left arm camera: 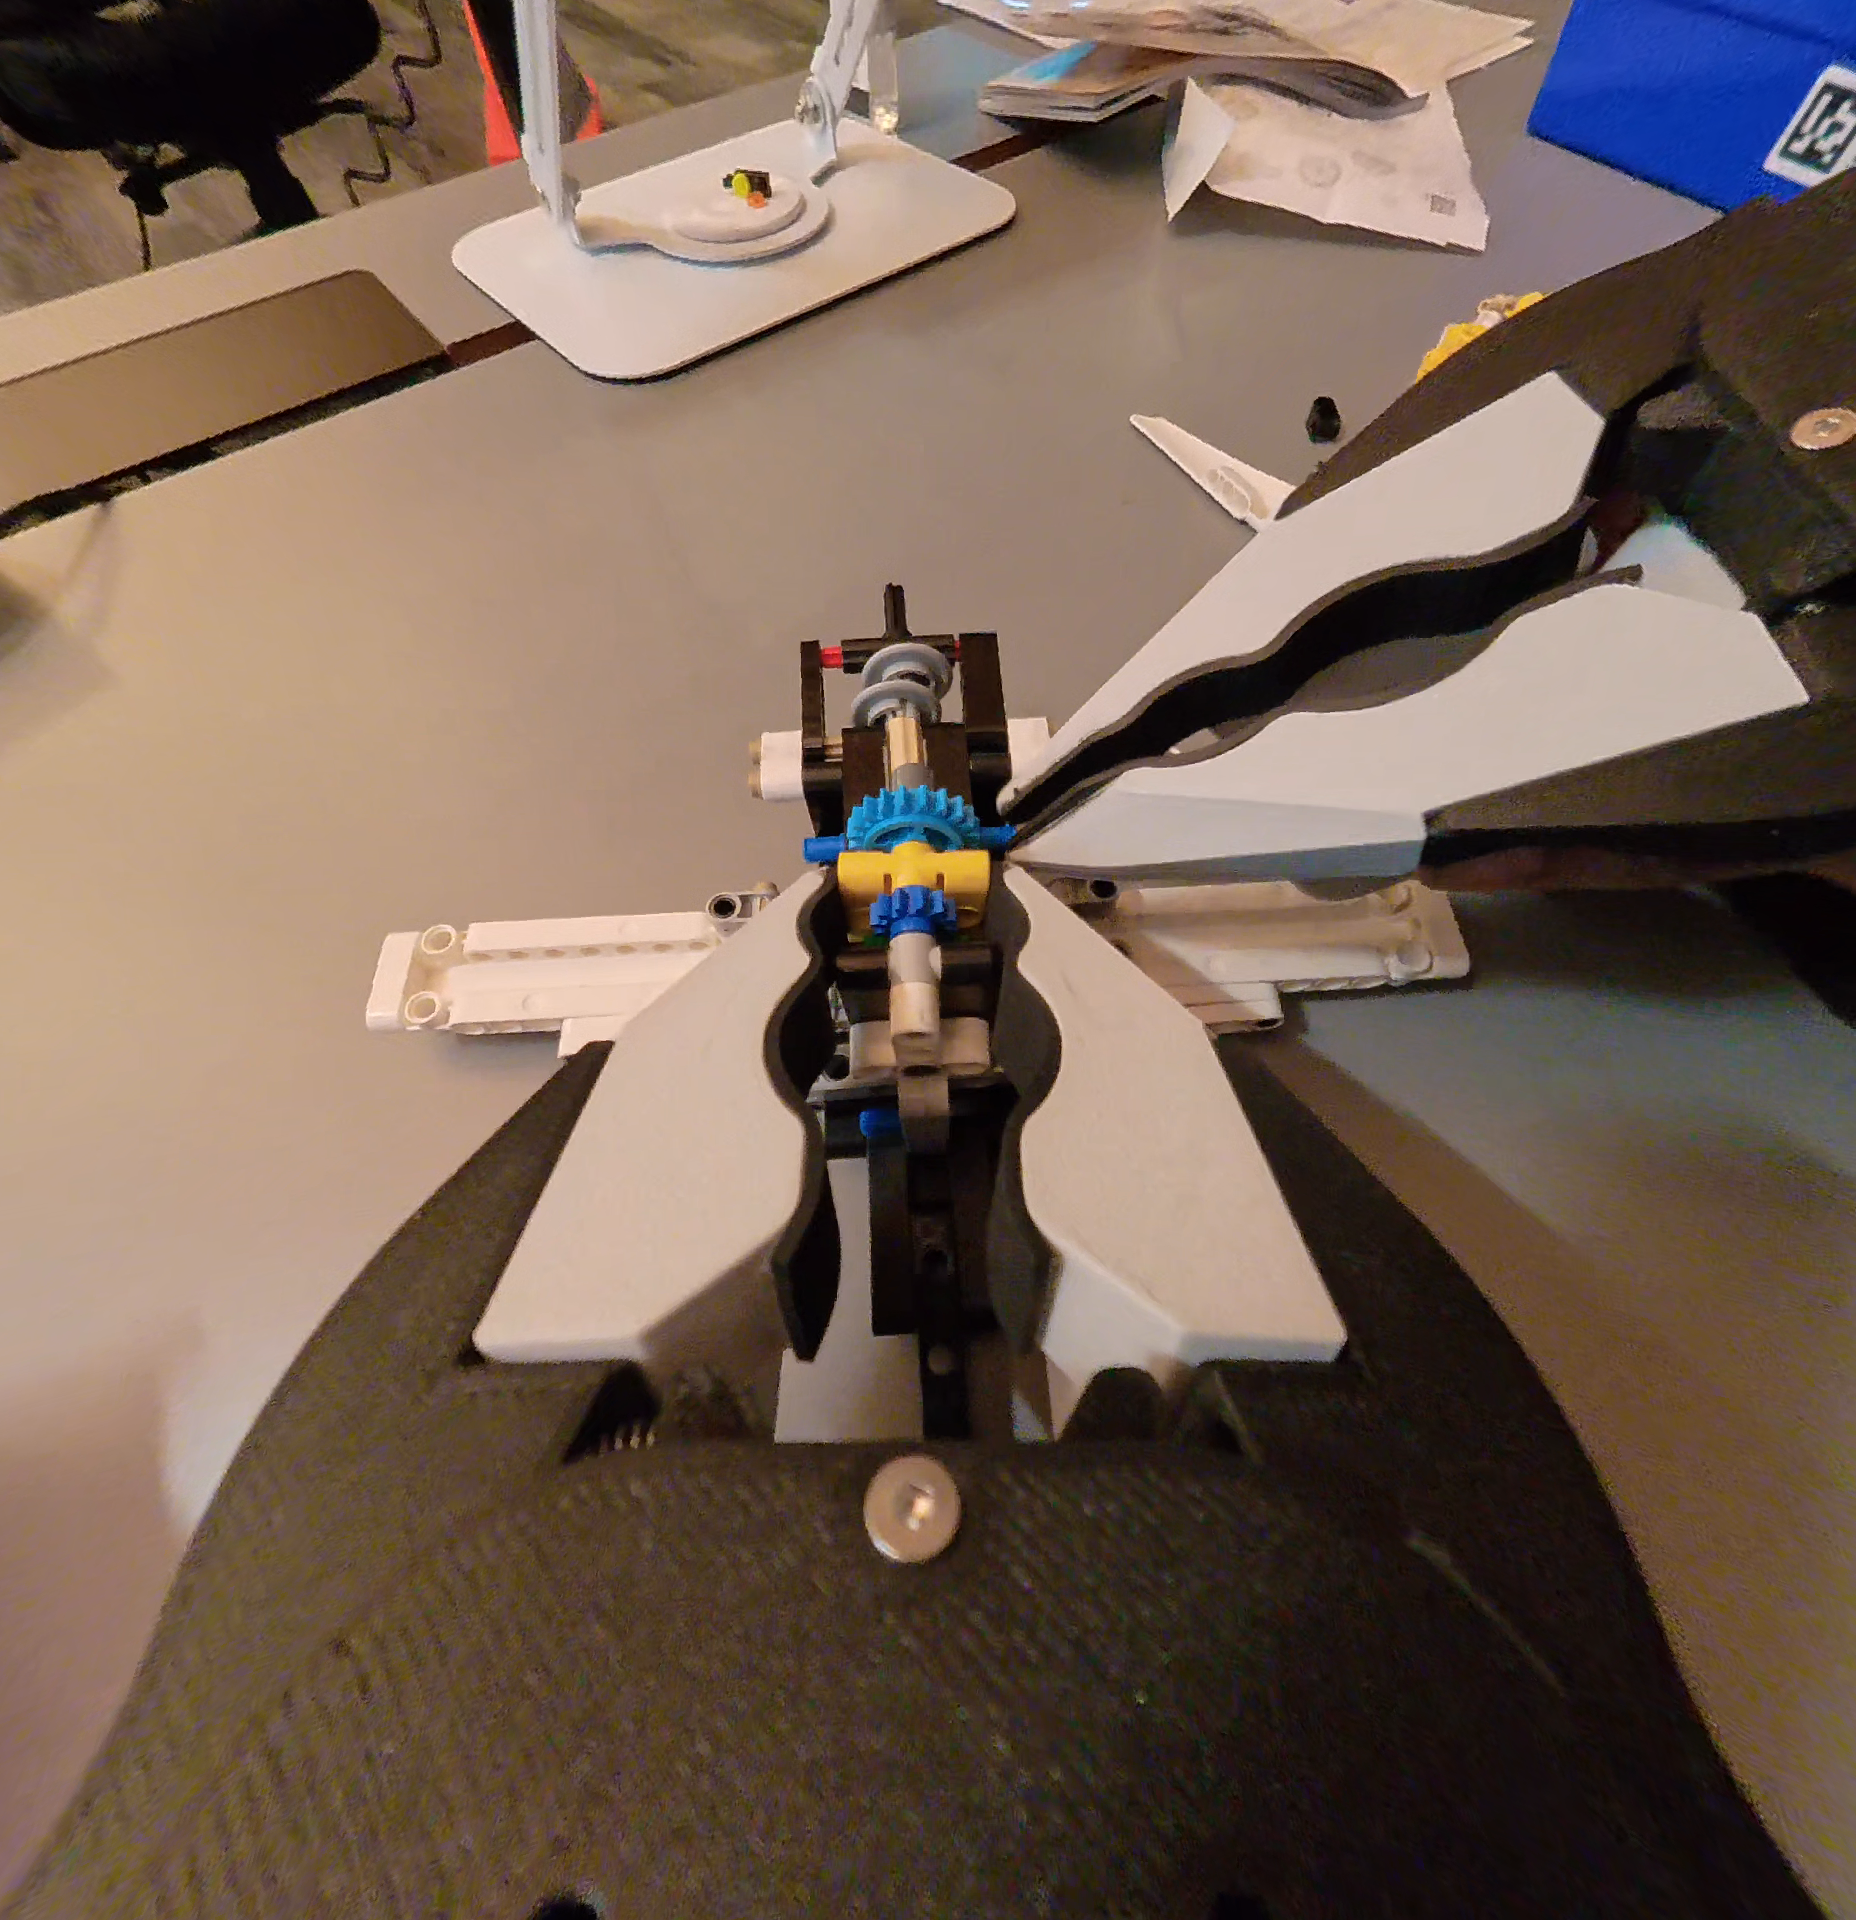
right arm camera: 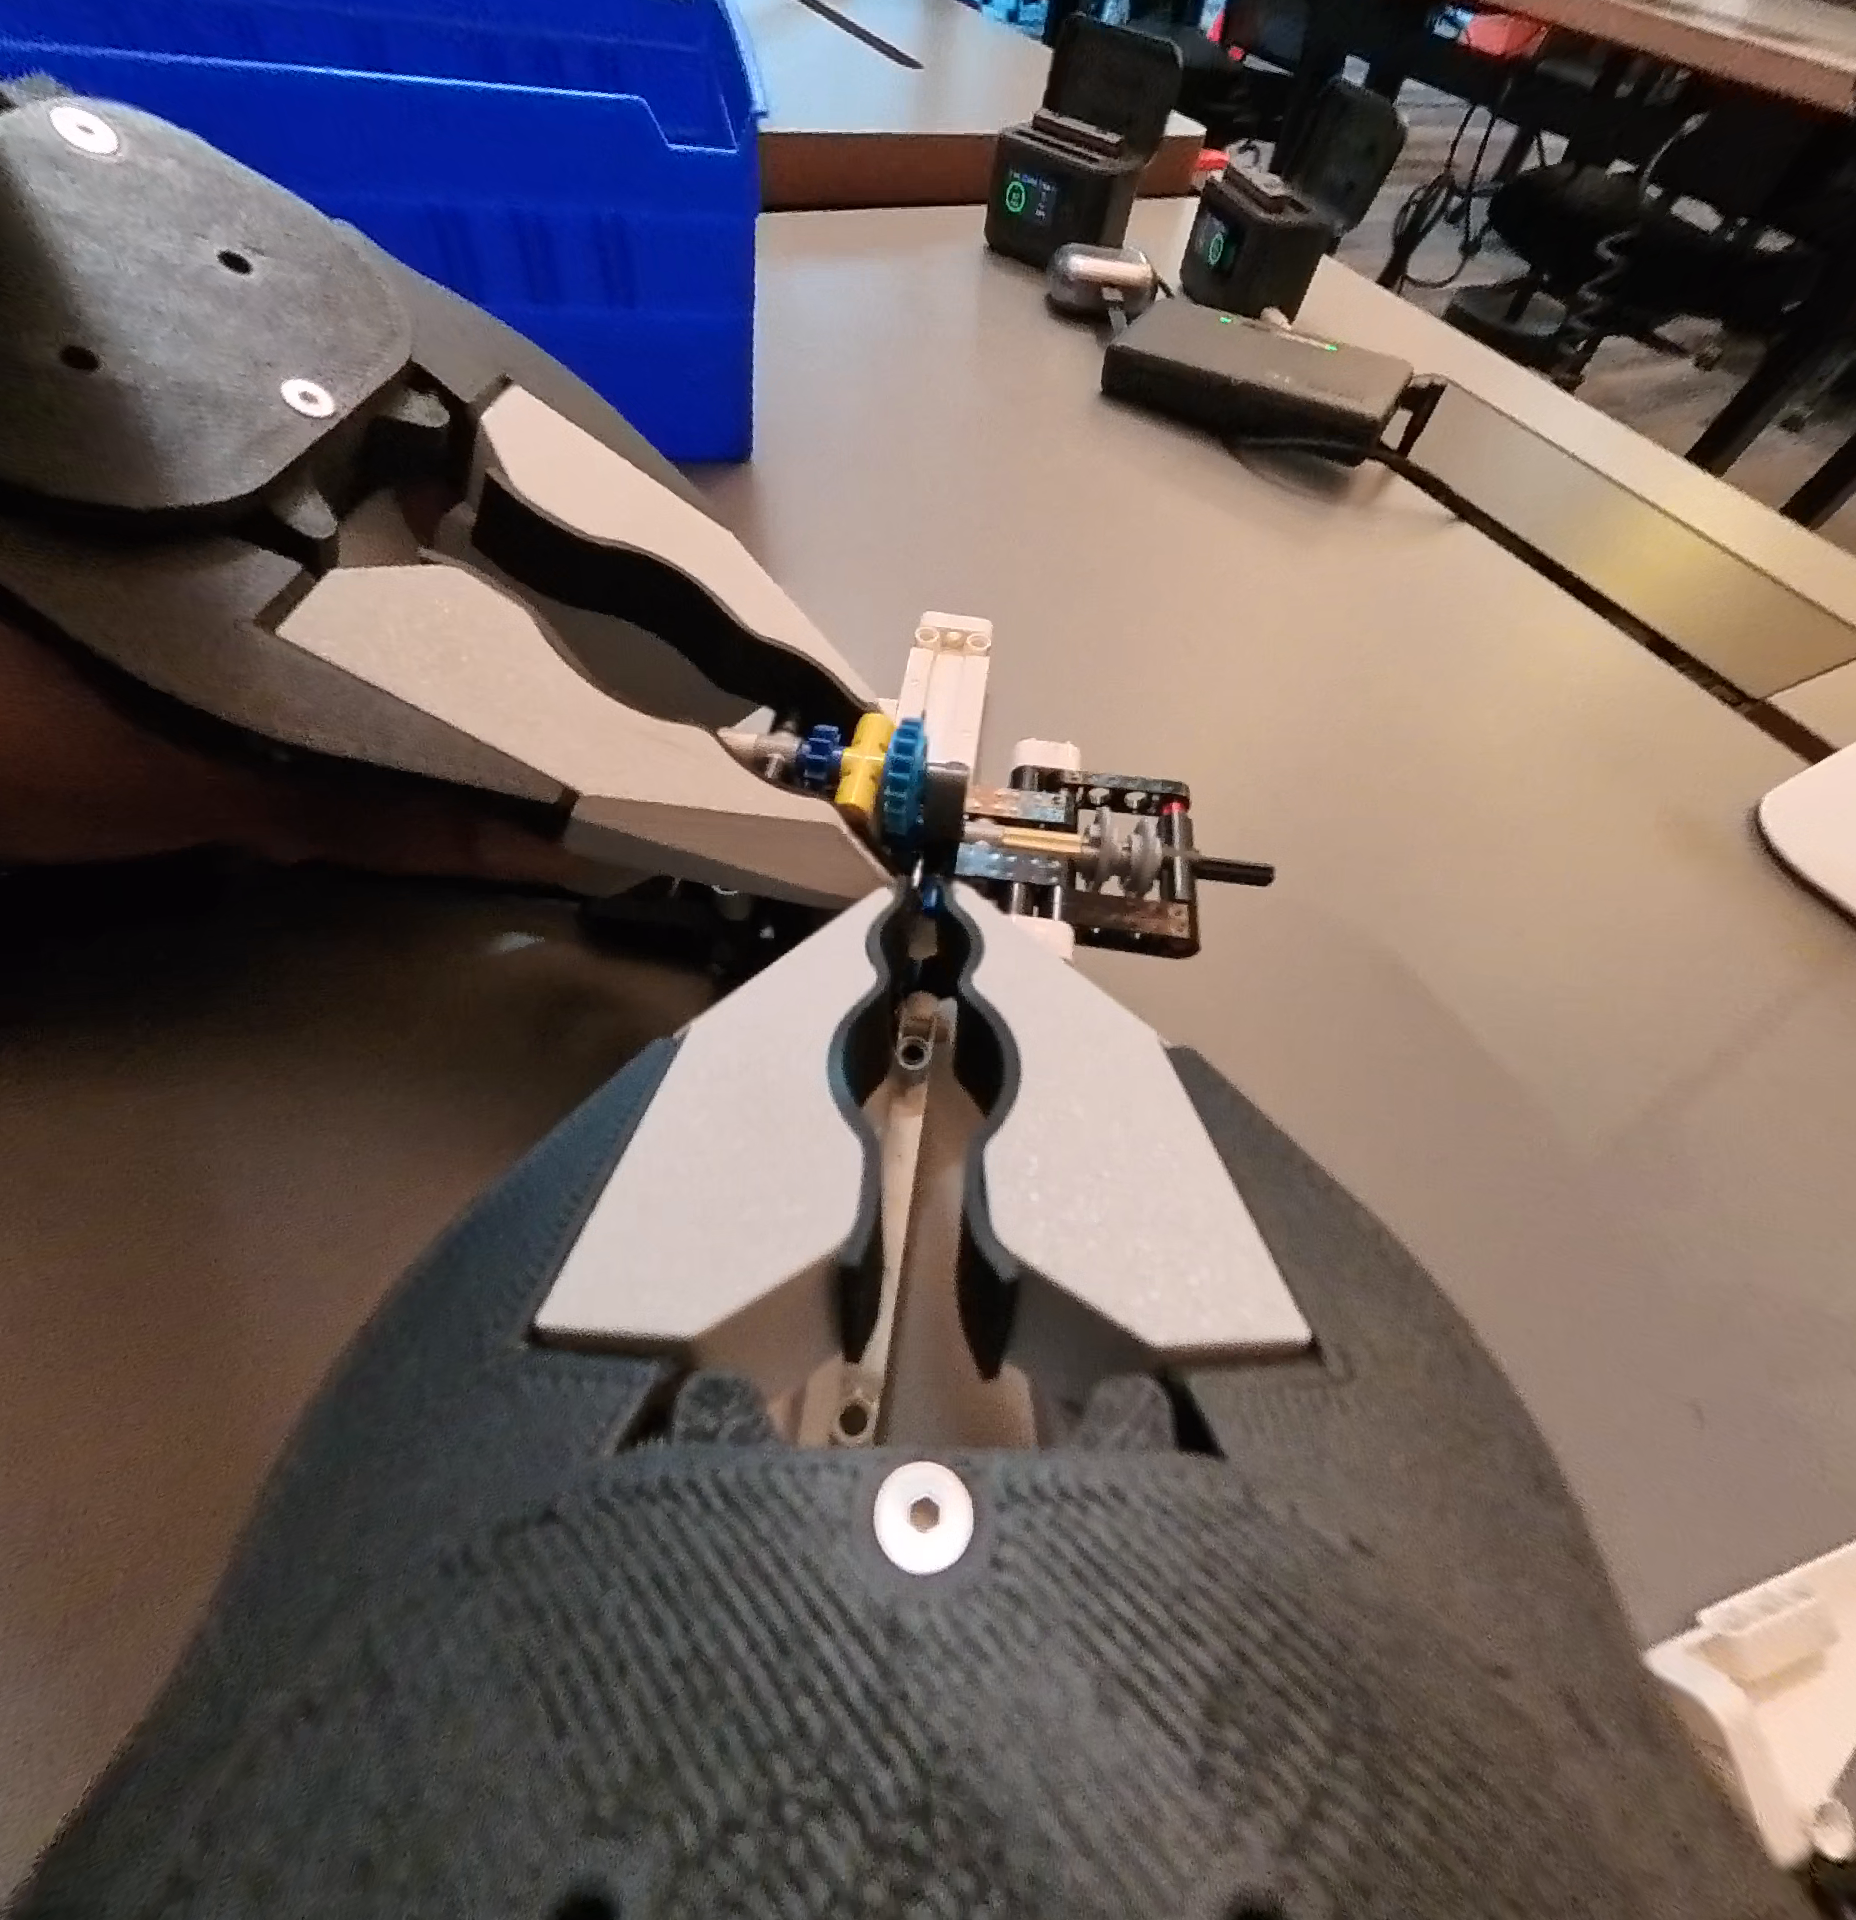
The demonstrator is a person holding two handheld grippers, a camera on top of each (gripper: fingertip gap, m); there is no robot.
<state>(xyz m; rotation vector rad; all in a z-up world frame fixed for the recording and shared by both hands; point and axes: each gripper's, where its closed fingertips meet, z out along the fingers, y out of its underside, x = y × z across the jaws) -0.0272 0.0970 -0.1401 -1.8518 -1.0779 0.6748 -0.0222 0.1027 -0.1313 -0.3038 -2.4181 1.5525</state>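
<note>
Left gripper [left arm camera: 911, 878] clamps brick model [left arm camera: 908, 790] — right gripper [right arm camera: 922, 902] pinches blue pin [right arm camera: 930, 891].

From where I hold my tools, little writing shows. At two o'clock in the left wrist view a white label [left arm camera: 1833, 130] with black code markings and characters sits on the blue bin [left arm camera: 1672, 104]. Loose printed sheets [left arm camera: 1339, 156] lie at one o'clock, their print too small to read. In the right wrist view, at twelve o'clock, two black devices [right arm camera: 1038, 197] show small lit screens with green rings, figures too small to make out.
</note>
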